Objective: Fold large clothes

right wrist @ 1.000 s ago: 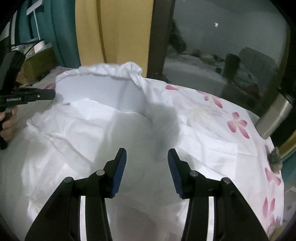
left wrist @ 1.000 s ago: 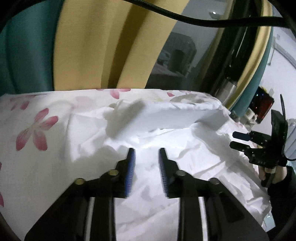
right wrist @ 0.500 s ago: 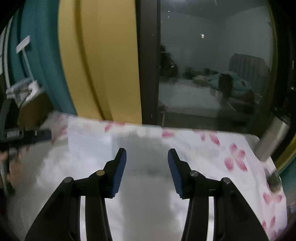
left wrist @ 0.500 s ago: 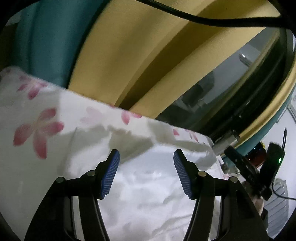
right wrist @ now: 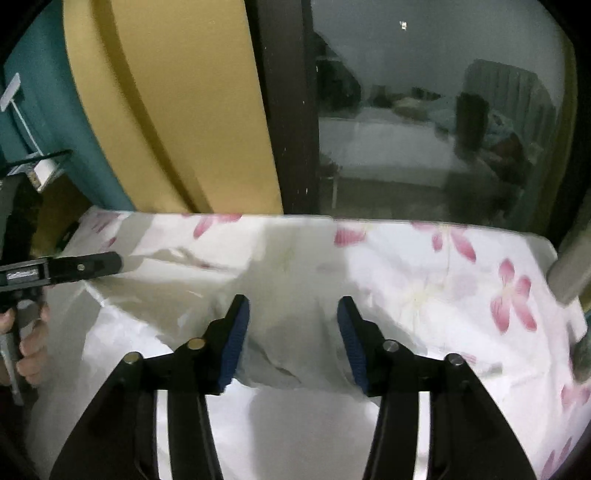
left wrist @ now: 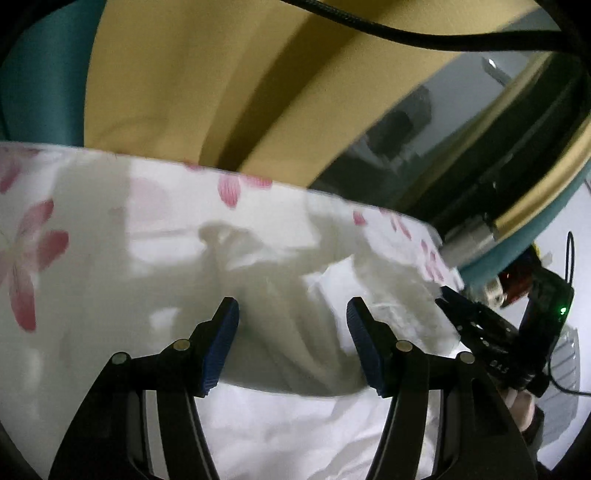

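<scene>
A white garment [left wrist: 288, 280] lies crumpled on a bed sheet printed with pink flowers [left wrist: 33, 251]. My left gripper [left wrist: 292, 314] hovers over the garment's folded edge, jaws wide open and gripping nothing. In the right wrist view the same garment [right wrist: 291, 332] runs under my right gripper [right wrist: 292, 310]. Its jaws are opening. A fold of cloth shows between them, but the pads do not press on it. Each gripper appears in the other's view: the right gripper [left wrist: 454, 306] at the right edge, the left gripper [right wrist: 107, 261] at the left, held by a hand [right wrist: 31, 343].
Yellow curtains [right wrist: 177, 110] and teal curtains [left wrist: 40, 74] hang just behind the bed's far edge. A dark window [right wrist: 424, 110] reflects the room. A metal cylinder [right wrist: 570, 273] stands at the sheet's right corner. A black cable [left wrist: 406, 33] crosses the top of the left wrist view.
The left jaws have spread from narrow to wide, and the right jaws have widened a little. The garment's raised far edge now lies flatter. Both views swung toward the curtains and window.
</scene>
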Demonstrator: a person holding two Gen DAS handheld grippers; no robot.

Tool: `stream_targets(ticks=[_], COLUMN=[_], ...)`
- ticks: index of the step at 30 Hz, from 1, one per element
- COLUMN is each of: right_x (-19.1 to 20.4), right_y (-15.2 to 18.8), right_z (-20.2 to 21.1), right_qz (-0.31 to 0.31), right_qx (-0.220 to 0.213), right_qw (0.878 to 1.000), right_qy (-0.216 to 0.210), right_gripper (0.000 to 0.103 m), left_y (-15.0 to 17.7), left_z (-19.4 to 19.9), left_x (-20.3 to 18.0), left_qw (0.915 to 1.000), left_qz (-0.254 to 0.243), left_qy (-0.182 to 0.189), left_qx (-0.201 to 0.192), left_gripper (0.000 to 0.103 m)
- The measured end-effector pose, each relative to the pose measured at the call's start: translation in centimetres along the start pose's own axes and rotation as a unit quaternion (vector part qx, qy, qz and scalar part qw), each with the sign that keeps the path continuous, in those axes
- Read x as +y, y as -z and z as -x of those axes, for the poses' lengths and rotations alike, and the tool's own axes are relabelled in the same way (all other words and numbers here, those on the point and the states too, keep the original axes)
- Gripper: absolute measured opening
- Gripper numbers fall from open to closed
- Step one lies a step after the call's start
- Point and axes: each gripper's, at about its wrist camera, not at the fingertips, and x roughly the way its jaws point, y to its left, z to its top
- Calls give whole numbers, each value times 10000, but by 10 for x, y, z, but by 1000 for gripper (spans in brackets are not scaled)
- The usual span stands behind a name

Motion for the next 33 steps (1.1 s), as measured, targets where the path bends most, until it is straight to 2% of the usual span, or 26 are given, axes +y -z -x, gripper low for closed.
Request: stream_targets(ticks=[7,11,14,18,20,23,25,28,29,30,31,32,33], right_x=[12,16,24,21,17,12,11,10,9,9,14,19,24], right_y=[48,67,75,72,63,48,41,40,44,48,53,58,63], right_z=[-3,-4,3,21,33,35,26,-4,-15,-16,-16,-13,-9], right_qz=[32,-32,97,95,149,236,275,370,264,229,327,481,592], right_qx=[514,531,495,284,-67,-327,-331,27,250,337,386,399,402], right_qw=[9987,9985,9985,9992,9997,9991,9990,9993,9989,9984,9979,9974,9967], right_qy=[-54,-144,-217,-269,-179,-143,-73,-92,-303,-397,-411,-366,-391], right_gripper=[56,56,56,56,56,56,56,56,55,48,22,10,8], left_y=[36,49,55,58,58,58,58,60,61,62,63,65,65], left_z=[2,12,15,13,14,16,13,10,10,12,14,16,18], left_x=[-4,-11,-10,-9,-8,-7,-7,-4,-5,-5,-4,-3,-1], left_qw=[9987,9948,9936,9931,9932,9935,9928,9918,9914,9908,9905,9903,9903], left_qz=[-340,-711,-759,-767,-741,-723,-752,-782,-810,-856,-876,-871,-849], left_qy=[-383,-723,-828,-887,-898,-880,-935,-1006,-1028,-1045,-1053,-1080,-1098], left_qx=[-3,-92,-79,-30,11,23,28,97,96,88,85,71,60], left_gripper=[64,64,64,64,64,64,64,63,61,61,61,61,61])
